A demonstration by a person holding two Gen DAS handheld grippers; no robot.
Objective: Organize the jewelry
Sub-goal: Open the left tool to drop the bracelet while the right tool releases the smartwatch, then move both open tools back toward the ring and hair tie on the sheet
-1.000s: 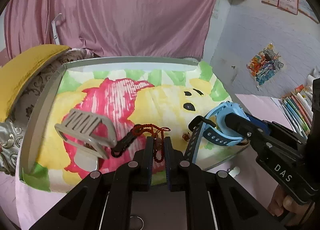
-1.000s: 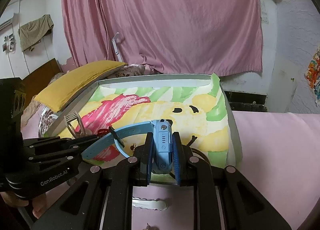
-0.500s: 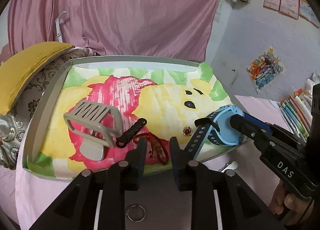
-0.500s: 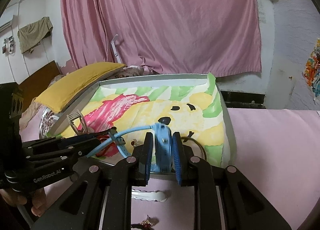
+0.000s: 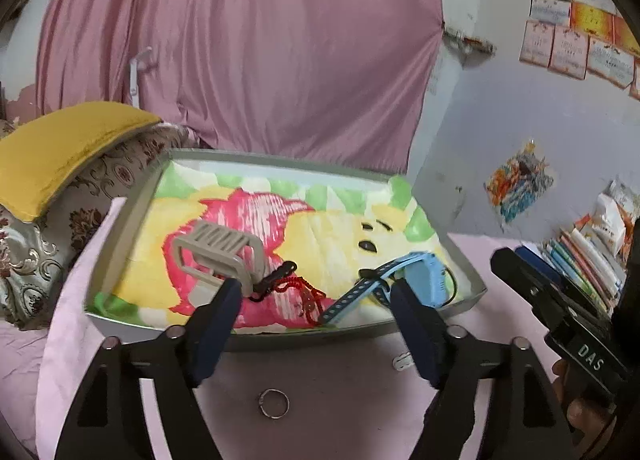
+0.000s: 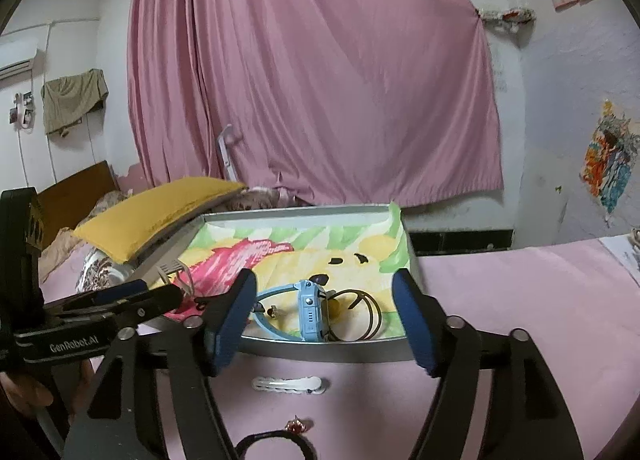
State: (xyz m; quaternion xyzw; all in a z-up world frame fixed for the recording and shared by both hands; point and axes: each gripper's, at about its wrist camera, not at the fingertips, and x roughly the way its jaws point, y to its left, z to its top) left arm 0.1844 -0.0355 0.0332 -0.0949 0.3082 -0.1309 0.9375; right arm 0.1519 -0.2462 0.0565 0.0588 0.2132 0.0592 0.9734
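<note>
Jewelry sorting is partly done, judging by what lies where. A shallow grey tray [image 5: 116, 256] lined with a bright cartoon cloth sits on a pink-covered surface. Inside it rest a beige hair claw [image 5: 218, 254], a black hair clip [image 5: 276, 280], a red beaded cord [image 5: 300, 292], a blue watch [image 6: 312, 310] standing on its edge near the tray's front wall, and a thin dark hoop [image 6: 362, 314] just beside the watch.

The left gripper [image 5: 316, 326] and the right gripper [image 6: 324, 320] both hover at the tray's near edge, jaws opening wide, with nothing between the pads.

Several pieces appear left to gather from the pink surface in front of the tray: a silver ring [image 5: 274, 403], a white hair clip [image 6: 288, 384], a small red earring [image 6: 297, 427], and a black band [image 6: 276, 445] at the bottom edge.
</note>
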